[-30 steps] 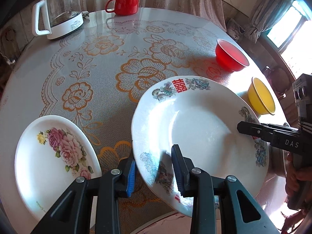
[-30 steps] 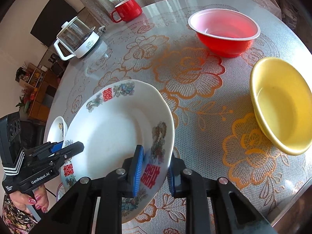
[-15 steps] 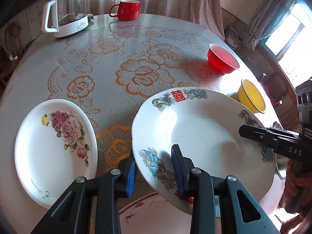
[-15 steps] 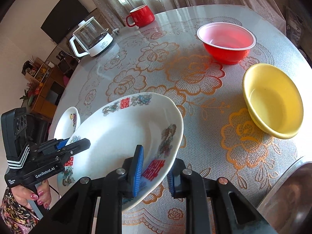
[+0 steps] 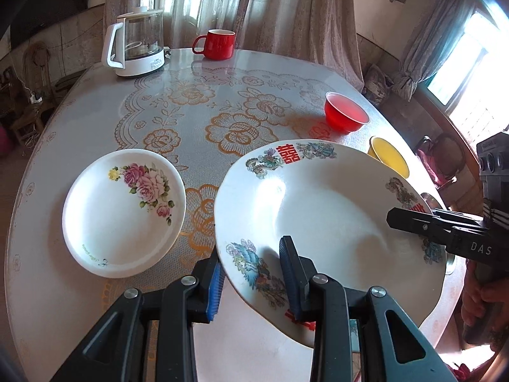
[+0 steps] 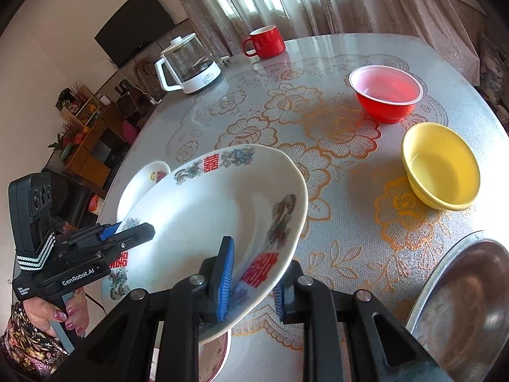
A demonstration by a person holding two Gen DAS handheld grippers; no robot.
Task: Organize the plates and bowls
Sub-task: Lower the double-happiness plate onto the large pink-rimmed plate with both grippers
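Observation:
A large white plate with red characters and dragon prints is held in the air above the table's near edge, tilted. My left gripper is shut on its near left rim. My right gripper is shut on its opposite rim; the plate also shows in the right wrist view. A smaller white plate with pink roses lies flat on the table to the left. A red bowl and a yellow bowl stand on the right side. Another plate's rim shows under the held plate.
A glass kettle and a red mug stand at the far edge. A metal basin sits at the near right. The round table has a lace-patterned cover. Curtains hang behind.
Both grippers have lifted the large plate up and back toward me. The table and the rose plate now look farther away and lower in both views.

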